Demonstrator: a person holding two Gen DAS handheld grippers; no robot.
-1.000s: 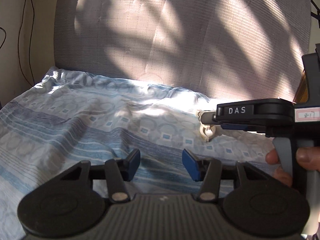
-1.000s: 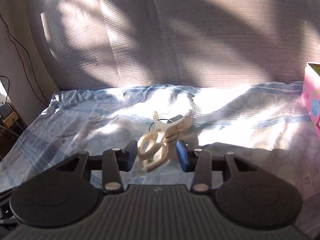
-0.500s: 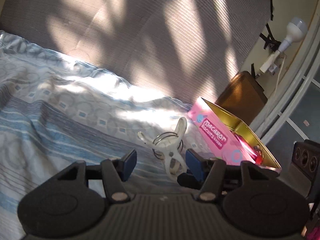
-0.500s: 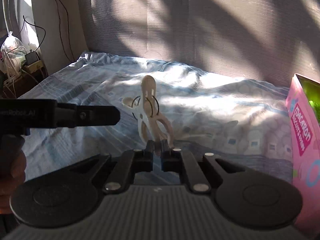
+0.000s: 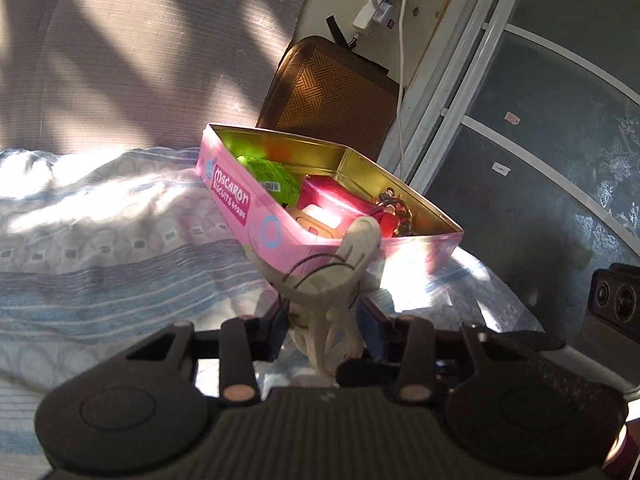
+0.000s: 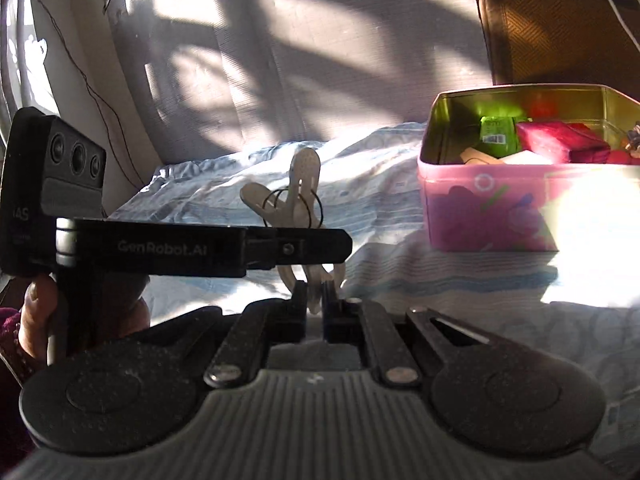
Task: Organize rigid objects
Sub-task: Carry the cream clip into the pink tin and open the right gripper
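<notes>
1. Two hand-held grippers gripped one cream plastic clothes peg [image 6: 301, 204] above a blue patterned bedsheet [image 5: 120, 248].
2. Right gripper [image 6: 314, 304] — jaws pressed together on the peg's lower end, peg standing upright.
3. Left gripper [image 5: 324, 330] reached in from the left of the right-wrist view, its jaws clamped across the peg's middle; a hand [image 6: 38, 320] held its grip.
4. An open pink biscuit tin [image 6: 480, 216] sat on the sheet, just beyond the peg — green and red packets inside.
5. A brown woven panel [image 5: 332, 92] leaned behind the tin.
</notes>
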